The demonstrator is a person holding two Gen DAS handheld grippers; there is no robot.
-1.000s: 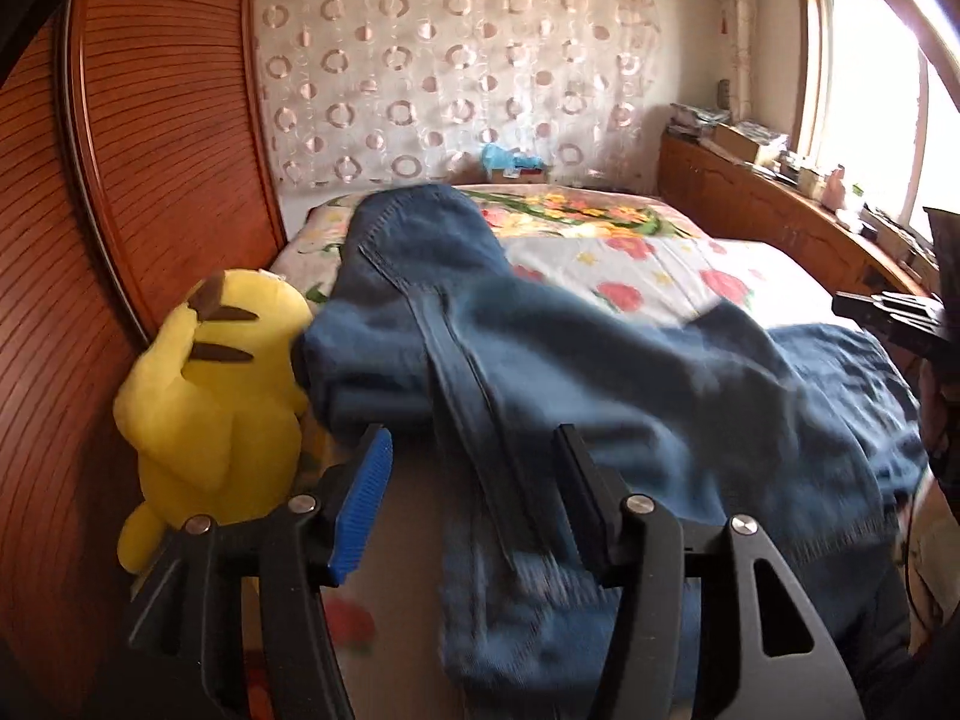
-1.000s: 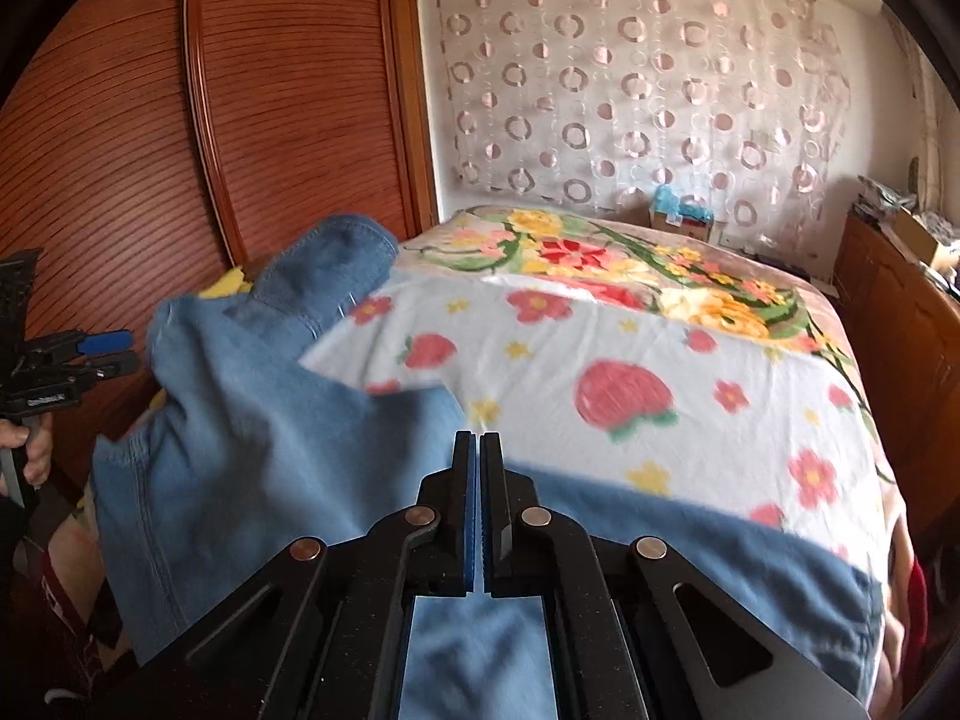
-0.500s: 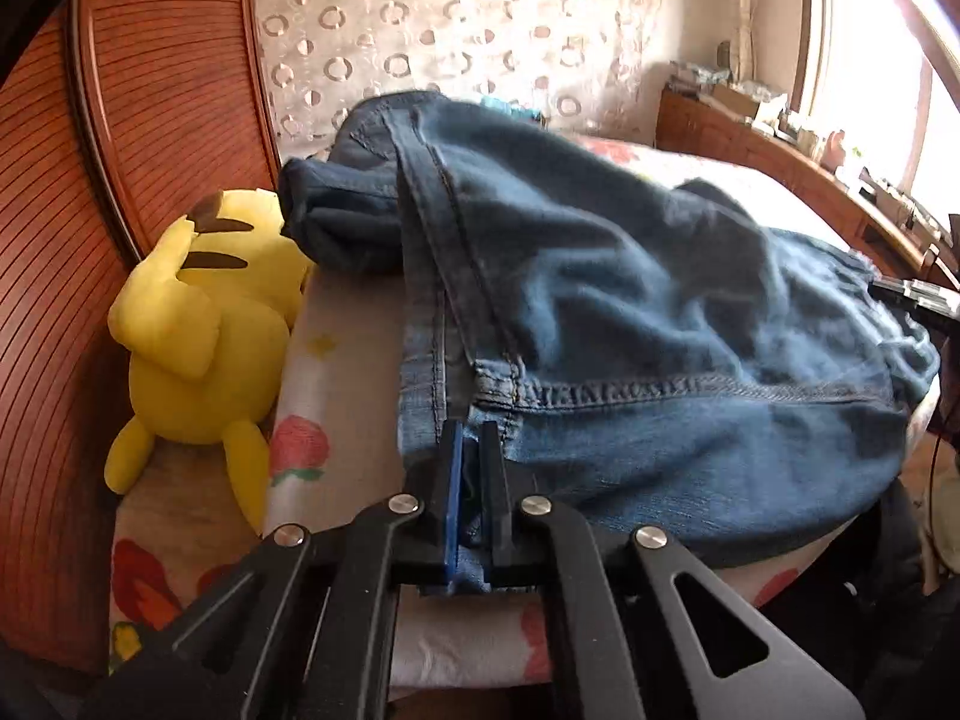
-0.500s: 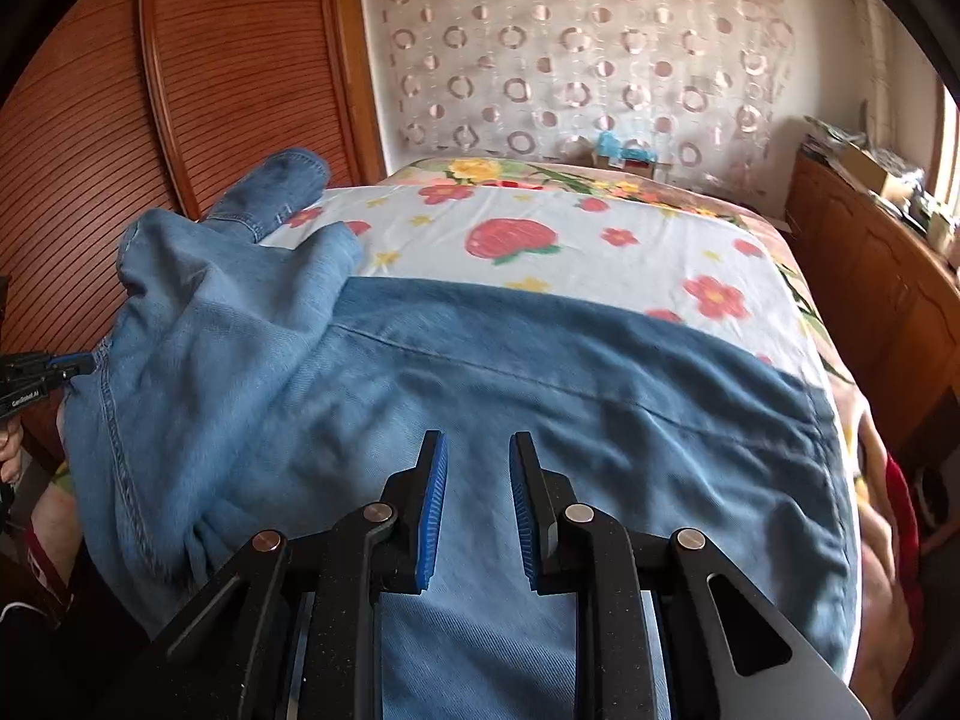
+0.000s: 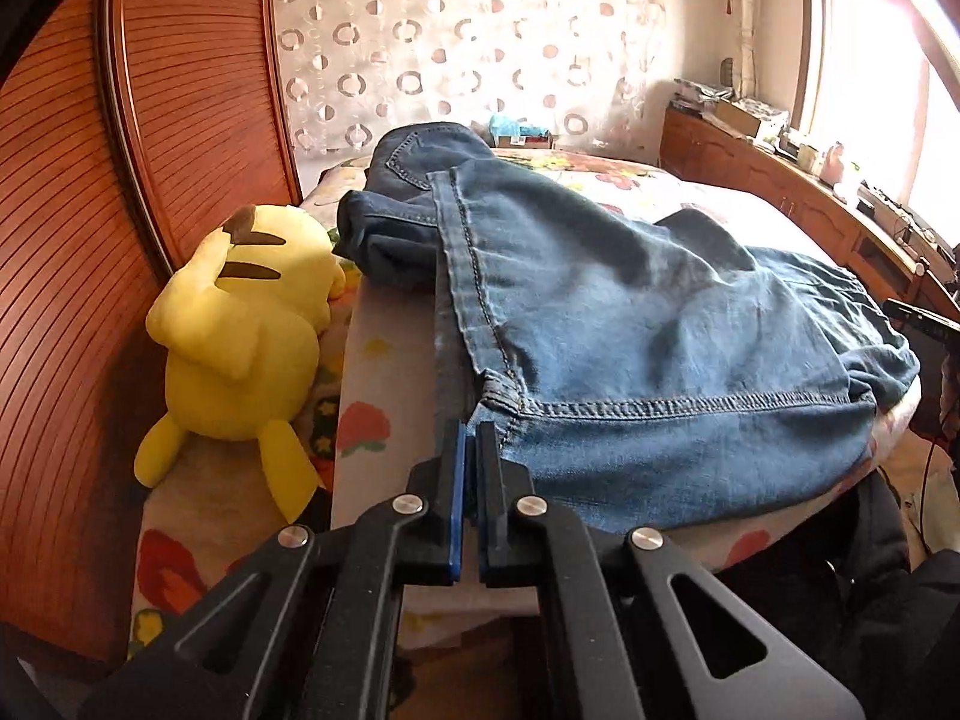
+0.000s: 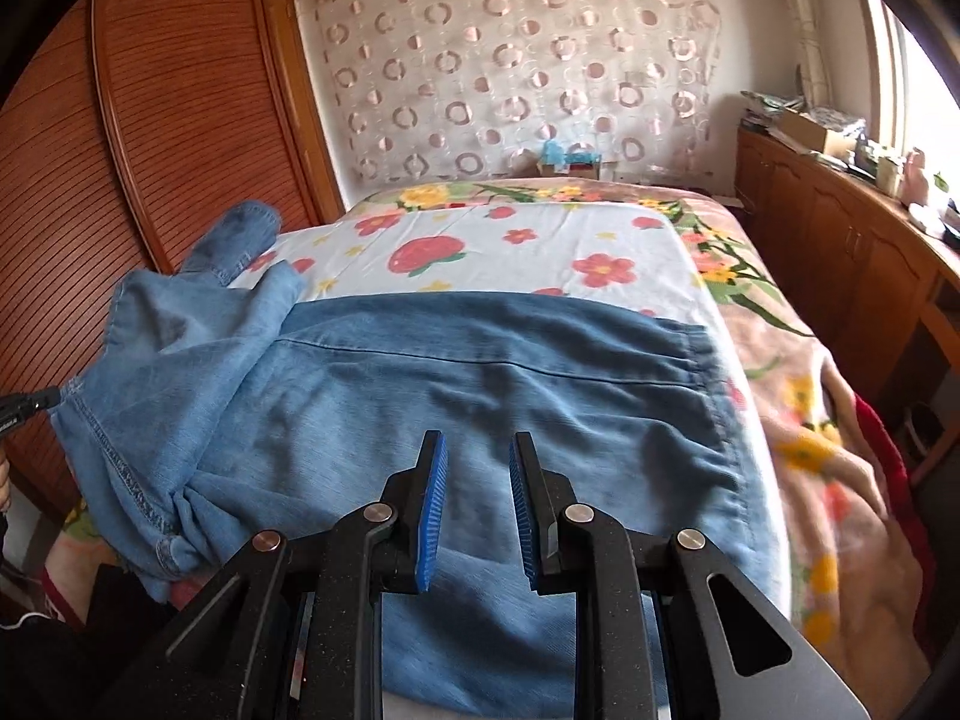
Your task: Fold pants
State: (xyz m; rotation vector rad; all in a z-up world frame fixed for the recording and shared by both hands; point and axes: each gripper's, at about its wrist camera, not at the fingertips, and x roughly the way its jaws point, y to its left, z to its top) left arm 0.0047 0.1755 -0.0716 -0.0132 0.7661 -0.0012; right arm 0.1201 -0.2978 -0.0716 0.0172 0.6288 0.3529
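The jeans (image 6: 480,396) lie across the bed (image 6: 540,252) mid-frame, the left gripper (image 5: 470,438) clamped on their hem edge, the right gripper (image 6: 478,462) with jaws parted above the denim.

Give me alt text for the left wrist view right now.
The left claw is shut on the hem corner of blue jeans spread over a floral bed. A yellow plush toy lies to the left beside a wooden wardrobe.
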